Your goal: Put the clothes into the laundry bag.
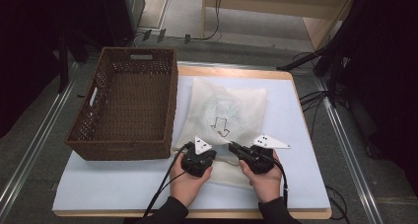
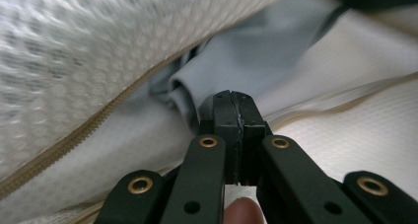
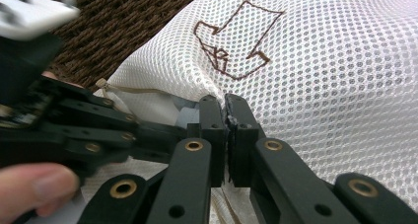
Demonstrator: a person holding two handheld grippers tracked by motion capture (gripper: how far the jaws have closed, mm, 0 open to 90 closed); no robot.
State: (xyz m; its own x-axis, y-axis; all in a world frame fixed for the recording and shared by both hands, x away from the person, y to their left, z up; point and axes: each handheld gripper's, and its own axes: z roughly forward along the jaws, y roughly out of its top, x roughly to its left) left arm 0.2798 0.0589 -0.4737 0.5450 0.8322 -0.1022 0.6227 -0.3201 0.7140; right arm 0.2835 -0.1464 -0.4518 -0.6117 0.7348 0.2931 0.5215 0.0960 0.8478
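A white mesh bag (image 1: 231,105) with a brown stitched arrow (image 1: 220,127) lies flat on the white table cover (image 1: 296,179). Both grippers meet at its near edge. My right gripper (image 1: 231,146) is shut on the bag's upper mesh layer (image 3: 335,86), its tips (image 3: 223,99) pinching that edge just below the arrow (image 3: 236,41). My left gripper (image 1: 215,153) is shut and reaches into the bag's mouth. Its tips (image 2: 231,94) touch a fold of grey cloth (image 2: 256,56) inside, under the lifted mesh (image 2: 74,46) and beside the tan zipper (image 2: 74,140). Whether they pinch the cloth I cannot tell.
An empty brown wicker basket (image 1: 170,100) stands on the table's left half, its right wall right beside the bag. The table's wooden edge (image 1: 231,72) runs along the far side. Cables and dark stands sit on the floor to the right (image 1: 315,98).
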